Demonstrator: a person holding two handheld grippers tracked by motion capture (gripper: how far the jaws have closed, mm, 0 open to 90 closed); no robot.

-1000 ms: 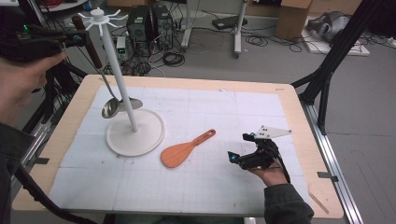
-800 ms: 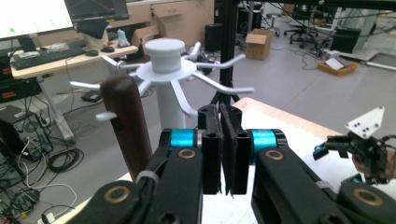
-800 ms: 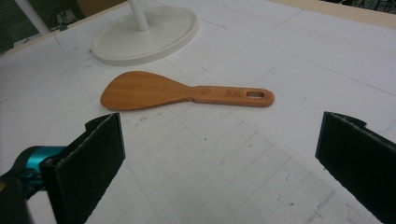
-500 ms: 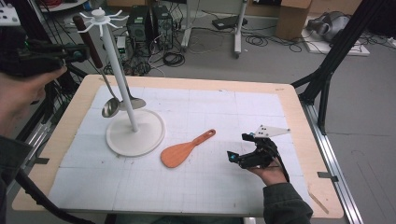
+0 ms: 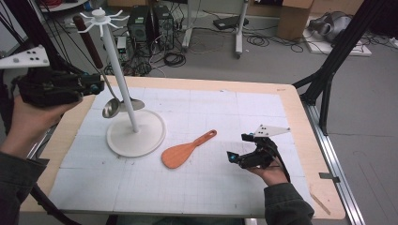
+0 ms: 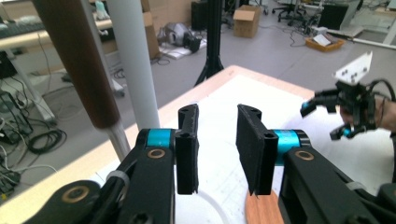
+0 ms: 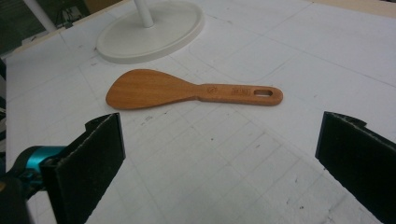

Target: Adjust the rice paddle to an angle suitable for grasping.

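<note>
A metal ladle (image 5: 111, 107) with a brown handle hangs from the top of a white utensil stand (image 5: 120, 70). My left gripper (image 5: 95, 86) hovers just left of the ladle's shaft. Its jaws have just been opening and hold nothing. In the left gripper view the left gripper (image 6: 217, 116) has the brown handle (image 6: 79, 65) and the white pole (image 6: 135, 60) up to its left. A wooden spatula (image 5: 187, 150) lies flat on the white mat. My right gripper (image 5: 238, 147) rests to its right, wide open. The right gripper (image 7: 222, 140) faces the spatula (image 7: 187, 91).
The stand's round base (image 5: 136, 136) sits on the gridded white mat (image 5: 211, 112), which covers a wooden table (image 5: 300, 117). Beyond the far edge the floor holds cables, computer cases and black frame legs (image 5: 328, 70). The stand base (image 7: 154, 32) is behind the spatula.
My left gripper has come down from near the top of the ladle's handle to about the height of its shaft, and its jaws have parted. The right gripper has stayed put.
</note>
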